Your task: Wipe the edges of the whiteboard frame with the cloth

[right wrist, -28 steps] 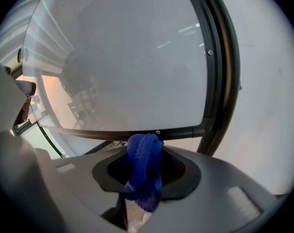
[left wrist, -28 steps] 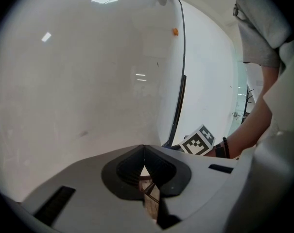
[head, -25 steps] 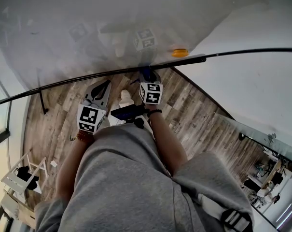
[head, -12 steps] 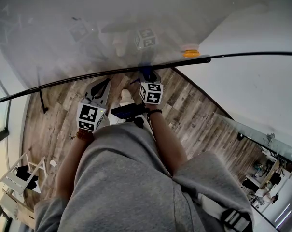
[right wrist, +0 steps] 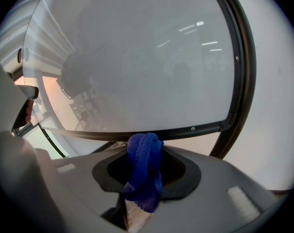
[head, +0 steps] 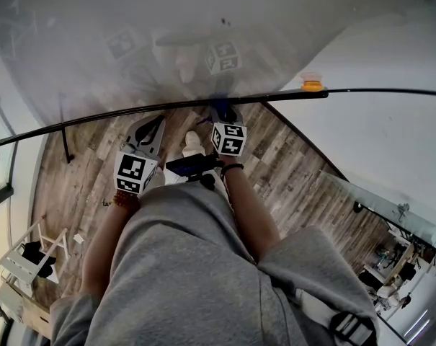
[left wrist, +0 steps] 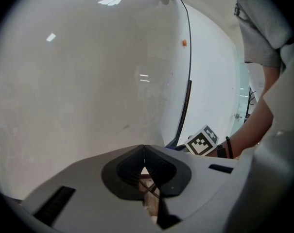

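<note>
Two tools are held low in front of a person in grey clothes, over a wooden floor (head: 81, 186). The right tool (head: 222, 110) is clamped on a bunched blue cloth (right wrist: 144, 171), which sticks out past the jaws and reaches up to the lower bar of the black frame (right wrist: 161, 132), not far from its corner; whether it presses on the bar I cannot tell. The left tool (head: 154, 127) is closed with nothing between its jaws, pointing at the whiteboard (head: 167, 20) to the left of the other tool. A small orange thing (head: 312, 86) sits on the frame further right.
</note>
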